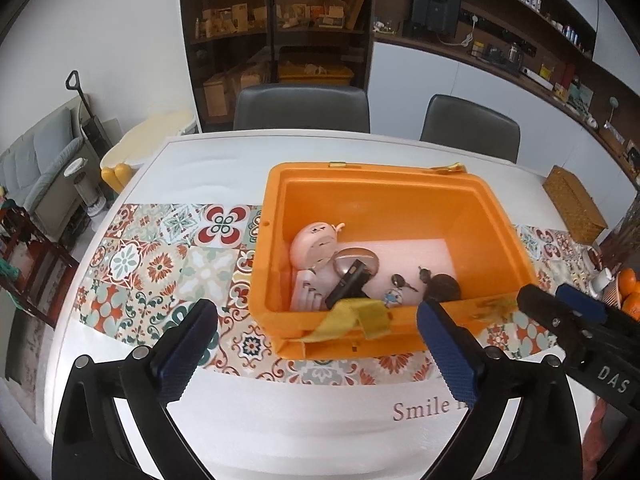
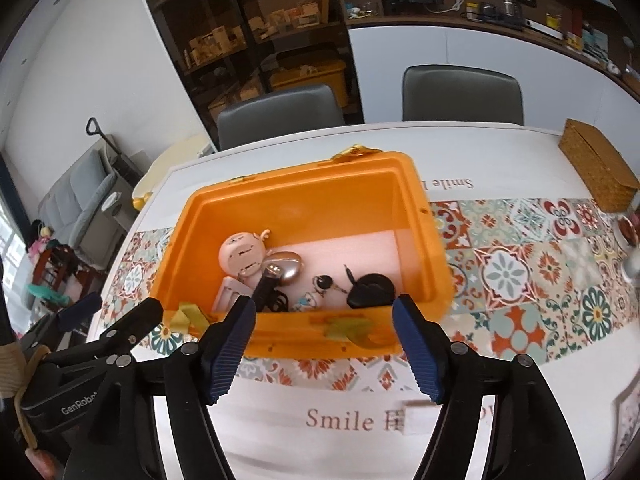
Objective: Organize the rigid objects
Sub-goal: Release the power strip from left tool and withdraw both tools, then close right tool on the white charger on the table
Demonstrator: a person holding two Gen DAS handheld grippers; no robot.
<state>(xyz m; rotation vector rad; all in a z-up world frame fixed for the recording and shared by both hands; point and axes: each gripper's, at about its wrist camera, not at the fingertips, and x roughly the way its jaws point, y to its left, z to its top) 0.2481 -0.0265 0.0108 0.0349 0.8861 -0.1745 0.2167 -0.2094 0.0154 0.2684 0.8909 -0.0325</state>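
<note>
Inside orange bin [image 1: 400,196] on counter [image 1: 280,420]: doll head [image 1: 314,242], spoon [image 2: 286,266], keys [image 1: 404,284]; black, maybe cable, right view only. Left gripper [image 1: 318,344] and right gripper [image 2: 324,344] fingers spread, empty.

Left gripper [image 1: 316,320]: black arms, ribbed blue pads, round silver screws. Right gripper [image 2: 324,316] alike; its body at 3 o'clock in the left view reads "DAS".
</note>
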